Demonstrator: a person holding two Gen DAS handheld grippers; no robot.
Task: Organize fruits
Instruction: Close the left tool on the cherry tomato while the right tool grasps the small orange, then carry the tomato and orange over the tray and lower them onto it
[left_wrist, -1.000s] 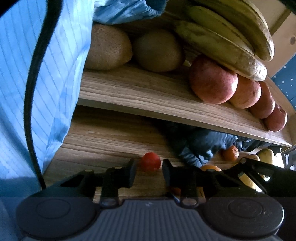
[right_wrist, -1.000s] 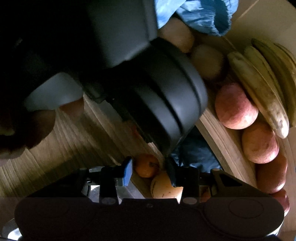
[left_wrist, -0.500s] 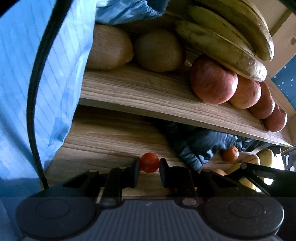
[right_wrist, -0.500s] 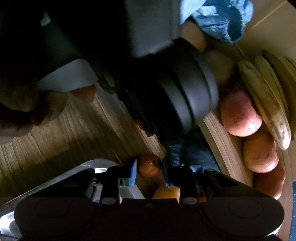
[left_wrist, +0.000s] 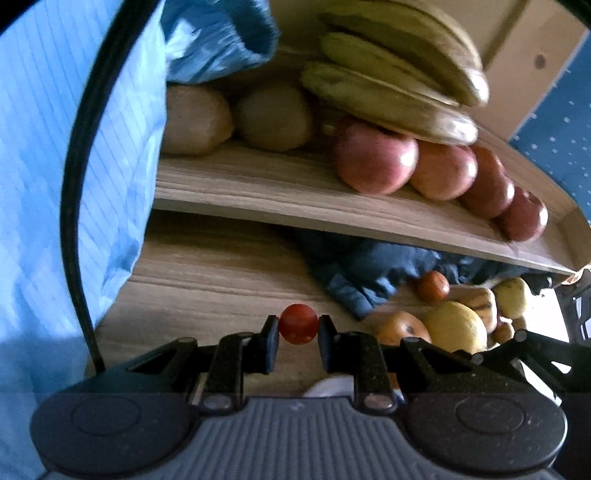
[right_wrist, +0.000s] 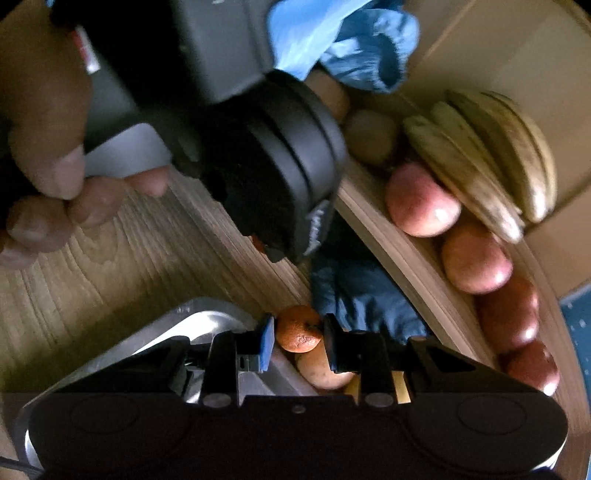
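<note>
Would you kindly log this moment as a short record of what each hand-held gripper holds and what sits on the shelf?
left hand-held gripper: shut on red tomato
right hand-held gripper: shut on mandarin
shelf: bananas, red apples, kiwis
below shelf: mixed fruit, blue cloth
</note>
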